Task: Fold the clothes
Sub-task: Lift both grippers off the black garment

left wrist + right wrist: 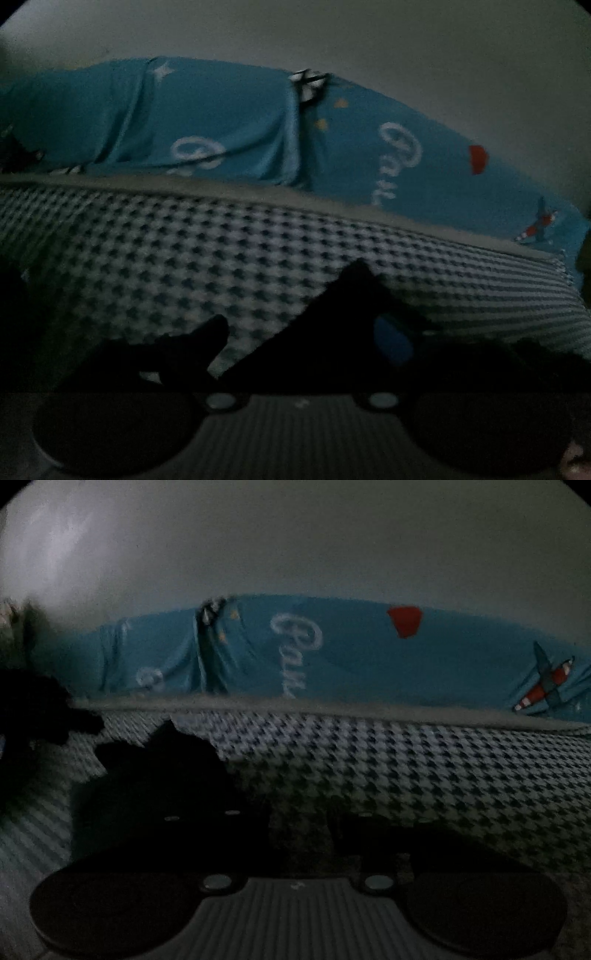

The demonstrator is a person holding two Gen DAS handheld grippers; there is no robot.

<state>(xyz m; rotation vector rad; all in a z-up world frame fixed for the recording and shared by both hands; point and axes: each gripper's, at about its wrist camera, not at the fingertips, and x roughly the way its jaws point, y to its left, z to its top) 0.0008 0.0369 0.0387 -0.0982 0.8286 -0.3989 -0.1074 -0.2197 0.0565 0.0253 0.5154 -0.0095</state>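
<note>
Blue printed sheet [229, 122] behind houndstooth garment [184, 258] — dim, blurred.

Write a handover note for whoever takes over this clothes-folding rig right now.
Left gripper: open, nothing between the jaws.
Right gripper: jaws narrowly apart, nothing seen pinched; the picture is very dark.
Things: the houndstooth cloth lies spread under both grippers, in front of the blue printed sheet.
Done: no finished fold can be made out.
Left: find an edge of the cloth, grip it and fold.
</note>
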